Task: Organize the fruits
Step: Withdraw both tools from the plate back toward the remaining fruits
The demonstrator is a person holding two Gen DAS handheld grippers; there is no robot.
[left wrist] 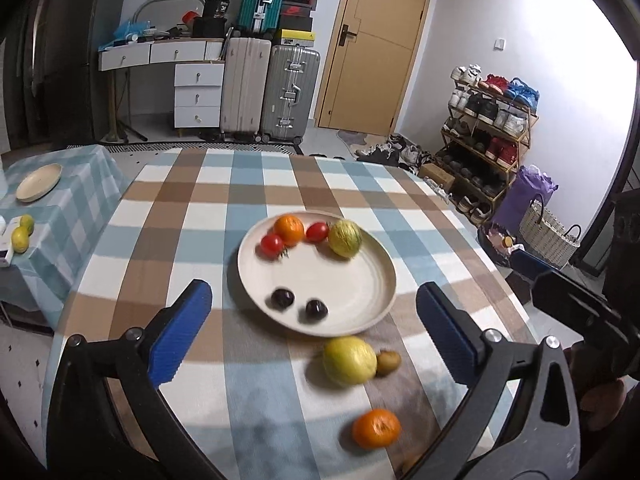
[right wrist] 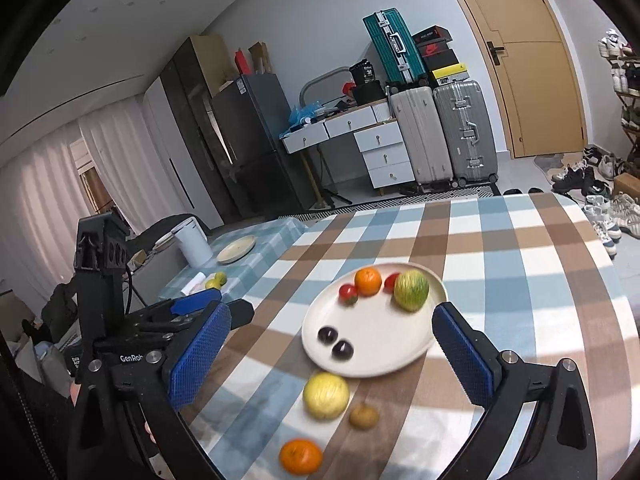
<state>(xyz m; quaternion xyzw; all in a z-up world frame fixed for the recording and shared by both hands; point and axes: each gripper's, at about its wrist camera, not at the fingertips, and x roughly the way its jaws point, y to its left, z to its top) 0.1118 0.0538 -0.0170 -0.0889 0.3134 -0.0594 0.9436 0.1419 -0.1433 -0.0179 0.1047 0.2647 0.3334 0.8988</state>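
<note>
A cream plate (left wrist: 348,280) (right wrist: 384,344) sits on the checked tablecloth. It holds an orange (left wrist: 289,229) (right wrist: 368,280), two red tomatoes (left wrist: 272,245) (right wrist: 348,294), a green-yellow striped melon (left wrist: 345,237) (right wrist: 411,290) and two dark plums (left wrist: 283,299) (right wrist: 329,336). On the cloth nearer me lie a yellow lemon (left wrist: 349,361) (right wrist: 325,395), a brown kiwi (left wrist: 388,362) (right wrist: 363,416) and a second orange (left wrist: 376,428) (right wrist: 300,456). My left gripper (left wrist: 314,332) is open and empty above the table. My right gripper (right wrist: 332,360) is open and empty too.
A side table at the left carries an empty cream plate (left wrist: 39,182) (right wrist: 236,249) and small yellow fruits (left wrist: 22,234) (right wrist: 216,280). Suitcases (left wrist: 272,92), drawers and a door stand behind. A shoe rack (left wrist: 488,136) is at the right.
</note>
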